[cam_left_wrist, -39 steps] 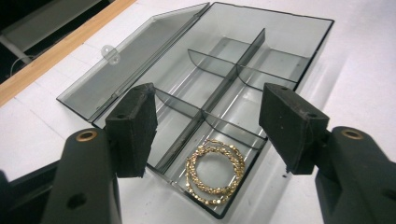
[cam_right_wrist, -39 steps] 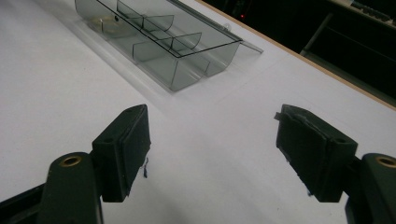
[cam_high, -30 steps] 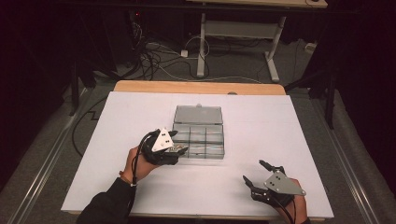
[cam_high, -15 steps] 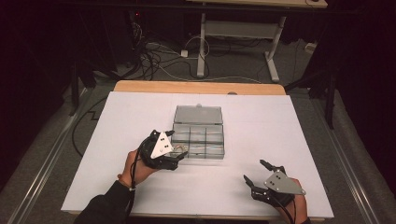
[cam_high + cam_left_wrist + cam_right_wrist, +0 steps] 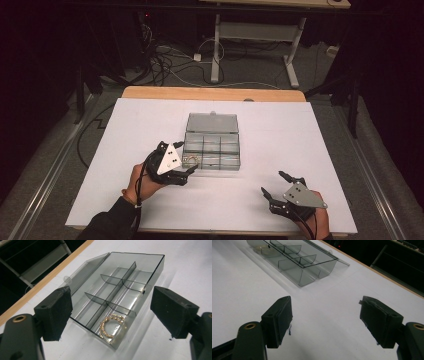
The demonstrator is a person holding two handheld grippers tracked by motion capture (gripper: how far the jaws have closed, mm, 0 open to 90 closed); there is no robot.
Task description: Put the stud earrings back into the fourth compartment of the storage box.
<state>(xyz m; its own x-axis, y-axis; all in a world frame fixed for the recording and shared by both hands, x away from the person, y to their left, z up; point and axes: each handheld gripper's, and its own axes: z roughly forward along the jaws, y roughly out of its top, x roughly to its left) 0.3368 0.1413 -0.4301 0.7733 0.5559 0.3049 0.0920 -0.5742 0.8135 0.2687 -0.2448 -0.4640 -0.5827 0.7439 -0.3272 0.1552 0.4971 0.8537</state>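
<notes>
Bracelet (image 5: 111, 325), gold, curled in near-left corner cell of clear organiser box (image 5: 147, 272), dead ahead betw wide-open jaws of L gripper (image 5: 191, 163); R gripper (image 5: 274, 183) also open, well apart on bare table (image 5: 280, 125).

A dark room, tangled cables (image 5: 167, 62) on grey floor (image 5: 45, 165) beneath a white-legged desk (image 5: 252, 35) beyond the table (image 5: 300, 130)

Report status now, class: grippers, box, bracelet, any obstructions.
Left gripper open beside box. Right gripper open, apart. Bracelet in near-left corner compartment. Nothing obstructing.
</notes>
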